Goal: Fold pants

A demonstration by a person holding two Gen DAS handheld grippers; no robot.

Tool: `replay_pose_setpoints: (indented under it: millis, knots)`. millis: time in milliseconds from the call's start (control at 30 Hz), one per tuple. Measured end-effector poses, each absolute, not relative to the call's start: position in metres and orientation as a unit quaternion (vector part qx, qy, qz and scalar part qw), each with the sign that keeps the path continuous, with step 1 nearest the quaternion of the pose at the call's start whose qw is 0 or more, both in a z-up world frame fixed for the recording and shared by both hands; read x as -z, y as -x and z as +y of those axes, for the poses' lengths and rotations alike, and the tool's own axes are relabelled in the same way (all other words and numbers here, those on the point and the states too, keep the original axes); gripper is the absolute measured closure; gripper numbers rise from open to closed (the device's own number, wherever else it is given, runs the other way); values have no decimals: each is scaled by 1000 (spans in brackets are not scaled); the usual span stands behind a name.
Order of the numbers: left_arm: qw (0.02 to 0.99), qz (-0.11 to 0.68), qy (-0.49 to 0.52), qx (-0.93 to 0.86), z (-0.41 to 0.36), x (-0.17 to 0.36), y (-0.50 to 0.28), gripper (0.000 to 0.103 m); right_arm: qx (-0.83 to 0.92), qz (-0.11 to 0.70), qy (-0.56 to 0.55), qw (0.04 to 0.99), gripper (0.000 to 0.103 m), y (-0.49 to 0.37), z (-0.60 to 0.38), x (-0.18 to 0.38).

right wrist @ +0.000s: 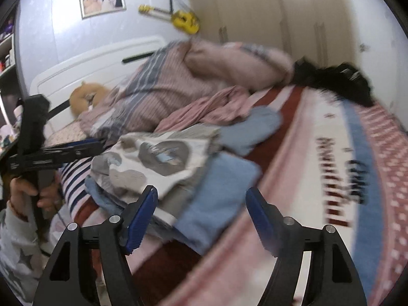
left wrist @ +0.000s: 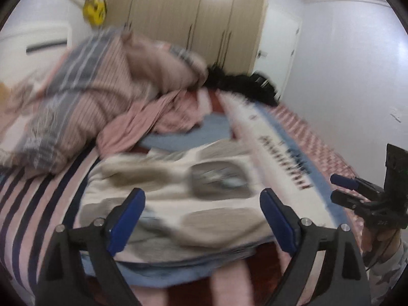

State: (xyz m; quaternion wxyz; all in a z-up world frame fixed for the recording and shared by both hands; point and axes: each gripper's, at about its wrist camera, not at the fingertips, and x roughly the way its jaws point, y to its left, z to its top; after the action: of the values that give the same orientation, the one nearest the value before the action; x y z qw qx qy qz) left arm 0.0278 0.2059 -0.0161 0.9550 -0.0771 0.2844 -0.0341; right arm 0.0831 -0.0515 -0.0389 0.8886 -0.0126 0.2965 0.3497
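Both pairs of jaws are standing wide apart, gripping nothing. The left gripper is hovering over the folded patterned pants; the right gripper is hanging just short of them, with the light blue garment lying underneath on the bed.

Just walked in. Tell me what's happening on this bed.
A person is folding clothes with a handheld tool in each hand. The white pants with grey patches lie folded on top of a light blue folded garment on the striped bedspread. The left tool and the right tool are both open and hold nothing, poised over the pile's near edge. A pink striped duvet is heaped behind. Both views are blurred by motion.
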Motion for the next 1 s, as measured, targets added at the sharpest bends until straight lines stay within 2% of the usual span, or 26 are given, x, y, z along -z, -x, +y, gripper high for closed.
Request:
replay_pose_setpoints:
  millis: [67,100,300,333,400,467,1000]
  knots:
    - [966,247,65,38,178,1,-9,3,-325,270,16,906,29,-62,-83,27]
    - [971,227,61,40,165,-6,1,1,-314,258,18,914,26,-53,-95,23]
    - [989,139,36,20,93,-27,48,1,-240,171,36,955,15,12,-163,1]
    - [991,130,34,9,83,-27,53,1,-222,155,35,962,13,22,-171,-3]
    - [991,126,33,0,68,-23,59,1,-192,129,28,972,4,40,-186,-8]
    - [991,125,35,5,58,-19,62,1,-176,116,27,977,0,54,-193,-12]
    - [991,137,9,-6,27,-6,59,1,-139,113,13,984,1,82,-206,-12]
